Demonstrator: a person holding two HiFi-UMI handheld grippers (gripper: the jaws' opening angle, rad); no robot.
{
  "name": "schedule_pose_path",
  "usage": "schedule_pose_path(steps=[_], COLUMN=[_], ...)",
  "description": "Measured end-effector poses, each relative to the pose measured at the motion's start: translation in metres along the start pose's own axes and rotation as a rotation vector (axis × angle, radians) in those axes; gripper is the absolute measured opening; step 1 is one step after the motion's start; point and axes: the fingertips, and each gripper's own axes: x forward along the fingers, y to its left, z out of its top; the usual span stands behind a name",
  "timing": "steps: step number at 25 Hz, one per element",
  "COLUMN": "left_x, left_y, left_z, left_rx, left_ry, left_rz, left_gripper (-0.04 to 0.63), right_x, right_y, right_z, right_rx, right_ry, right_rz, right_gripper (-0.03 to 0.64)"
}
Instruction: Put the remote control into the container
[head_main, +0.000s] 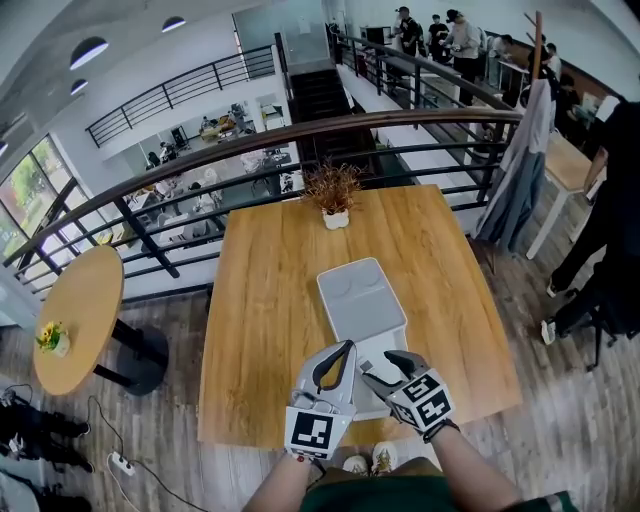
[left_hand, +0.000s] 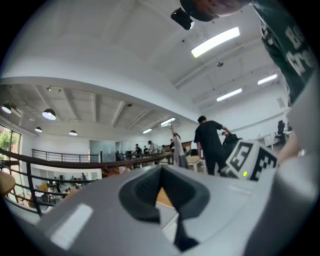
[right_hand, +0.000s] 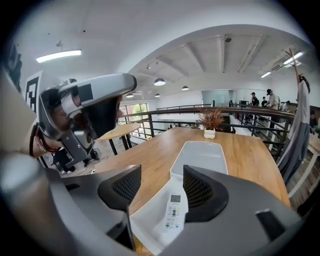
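A white remote control (right_hand: 173, 212) lies face up on a flat white piece (right_hand: 150, 220) at the near end of the wooden table (head_main: 260, 300). Just beyond it stands the long white container (head_main: 360, 295), also seen as the container (right_hand: 200, 155), with nothing showing inside. My right gripper (right_hand: 160, 192) is open and hovers over the remote, one pad on each side, apart from it. In the head view the right gripper (head_main: 385, 368) is at the container's near end. My left gripper (head_main: 345, 352) is beside it, tilted upward, jaws together with nothing in them.
A small potted dry plant (head_main: 334, 195) stands at the table's far edge. Behind it runs a railing (head_main: 250, 140) over a lower floor. A round table (head_main: 80, 315) is at the left. A hanging coat (head_main: 520, 170) and a person (head_main: 610, 230) are at the right.
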Motion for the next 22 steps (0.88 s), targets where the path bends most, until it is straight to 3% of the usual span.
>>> schedule_pose_path(steps=[7, 16, 22], left_x=[0.005, 0.003, 0.005], left_y=[-0.009, -0.001, -0.002], left_z=[0.01, 0.021, 0.029], left_rx=[0.013, -0.006, 0.031], left_ry=[-0.006, -0.019, -0.027], left_rz=[-0.032, 0.002, 0.006], left_gripper=[-0.002, -0.002, -0.003], right_x=[-0.018, -0.046, -0.065], right_y=[0.0, 0.0, 0.008], right_z=[0.027, 0.066, 0.096], right_rx=[-0.007, -0.038, -0.045], right_ry=[-0.094, -0.226, -0.322], right_rz=[0.021, 0.022, 0.052], right_gripper=[0.249, 0.249, 0.249])
